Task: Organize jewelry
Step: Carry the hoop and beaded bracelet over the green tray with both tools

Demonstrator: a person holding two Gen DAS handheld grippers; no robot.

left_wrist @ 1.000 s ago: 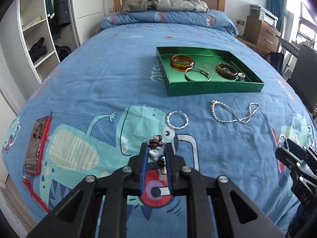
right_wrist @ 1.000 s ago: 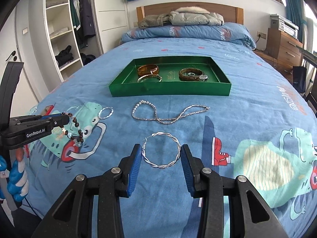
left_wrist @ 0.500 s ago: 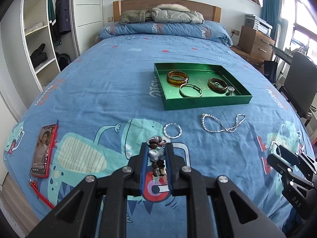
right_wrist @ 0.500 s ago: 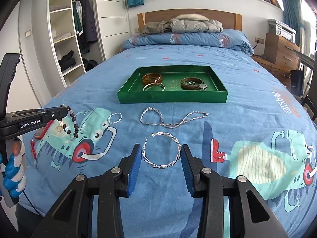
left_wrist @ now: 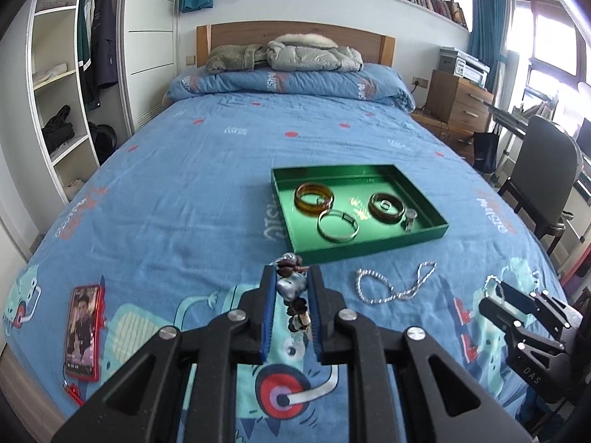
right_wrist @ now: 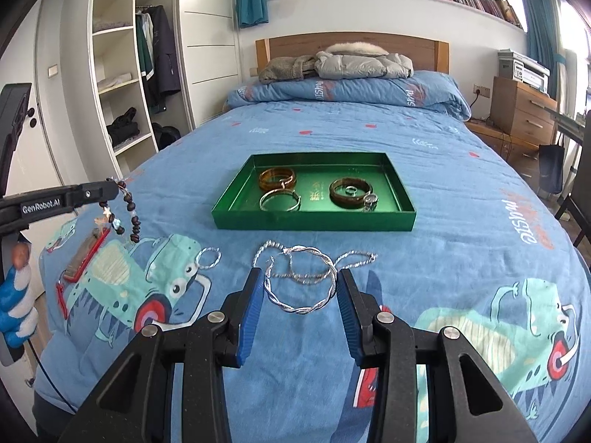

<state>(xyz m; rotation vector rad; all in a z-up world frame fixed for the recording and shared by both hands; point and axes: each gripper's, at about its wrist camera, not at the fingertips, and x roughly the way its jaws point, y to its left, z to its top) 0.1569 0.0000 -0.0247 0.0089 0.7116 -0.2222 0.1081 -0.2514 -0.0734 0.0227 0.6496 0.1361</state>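
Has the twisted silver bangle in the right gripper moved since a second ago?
Yes. The twisted silver bangle rose off the bedspread; it now overlaps the silver chain it sat below.

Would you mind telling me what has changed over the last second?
Both grippers have risen off the bed. The left gripper lifted the bead bracelet, which now dangles; the right gripper raised the twisted bangle between its jaws. The tray, chain and small hoop stayed put.

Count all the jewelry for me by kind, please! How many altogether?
Bangles: 3
Small rings: 2
Twisted hoops: 2
Chain: 1
Bead string: 1
Total: 9
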